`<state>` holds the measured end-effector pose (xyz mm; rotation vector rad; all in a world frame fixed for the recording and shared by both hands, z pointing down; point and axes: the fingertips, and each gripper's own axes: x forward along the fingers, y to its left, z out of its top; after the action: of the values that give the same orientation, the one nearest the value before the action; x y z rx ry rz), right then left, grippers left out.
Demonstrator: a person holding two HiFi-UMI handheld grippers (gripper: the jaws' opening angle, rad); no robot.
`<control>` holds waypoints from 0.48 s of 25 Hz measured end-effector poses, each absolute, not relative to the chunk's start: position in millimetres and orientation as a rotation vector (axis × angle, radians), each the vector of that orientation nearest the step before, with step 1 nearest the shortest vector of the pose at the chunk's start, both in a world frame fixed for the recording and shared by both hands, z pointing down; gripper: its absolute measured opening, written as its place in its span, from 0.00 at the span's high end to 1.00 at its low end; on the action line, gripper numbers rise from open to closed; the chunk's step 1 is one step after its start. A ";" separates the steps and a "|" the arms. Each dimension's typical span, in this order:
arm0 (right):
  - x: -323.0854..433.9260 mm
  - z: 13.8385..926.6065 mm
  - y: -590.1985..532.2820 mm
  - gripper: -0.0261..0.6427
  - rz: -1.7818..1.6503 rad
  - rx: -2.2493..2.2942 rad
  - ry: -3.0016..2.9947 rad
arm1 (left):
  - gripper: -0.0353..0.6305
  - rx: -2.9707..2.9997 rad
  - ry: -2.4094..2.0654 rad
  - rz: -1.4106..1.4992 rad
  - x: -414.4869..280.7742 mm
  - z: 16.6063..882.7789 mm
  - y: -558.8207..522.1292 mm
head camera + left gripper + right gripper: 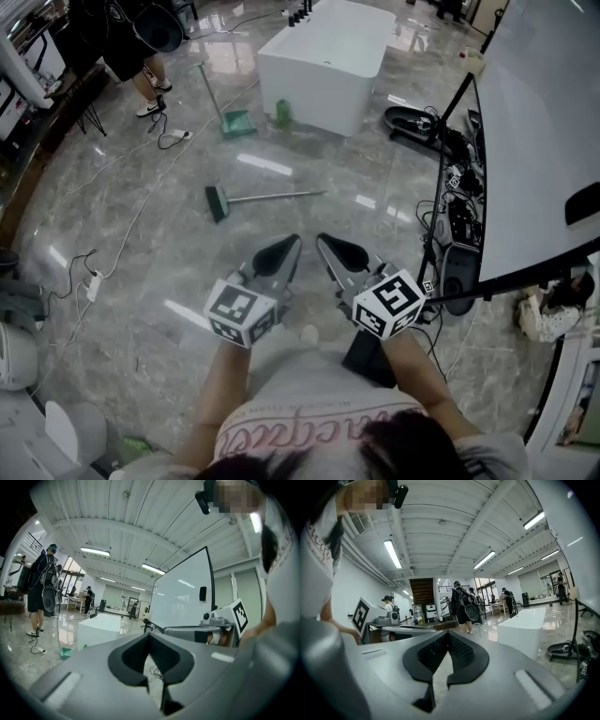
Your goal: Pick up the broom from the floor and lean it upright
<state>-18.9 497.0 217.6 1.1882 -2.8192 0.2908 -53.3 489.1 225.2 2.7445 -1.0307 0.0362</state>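
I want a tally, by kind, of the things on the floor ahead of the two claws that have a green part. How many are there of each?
broom: 1
dustpan: 1
bottle: 1
Total: 3

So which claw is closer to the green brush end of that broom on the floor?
Left. The left claw sits just short of the broom, right of its brush end; the right claw is farther right, near the handle tip.
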 end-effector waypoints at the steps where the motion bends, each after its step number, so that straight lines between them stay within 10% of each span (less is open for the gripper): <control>1: -18.5 218.3 497.9 0.96 0.293 1.181 -2.821 | 0.95 2.734 -1.034 0.033 -53.4 226.8 490.4; 12: -5.0 232.4 487.3 0.96 0.364 1.211 -2.786 | 0.95 2.731 -1.026 0.033 -47.4 233.6 481.4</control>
<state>-5.0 487.3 232.4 1.2112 -2.7859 0.3636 -47.4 481.4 233.6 2.7312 -1.0258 0.0327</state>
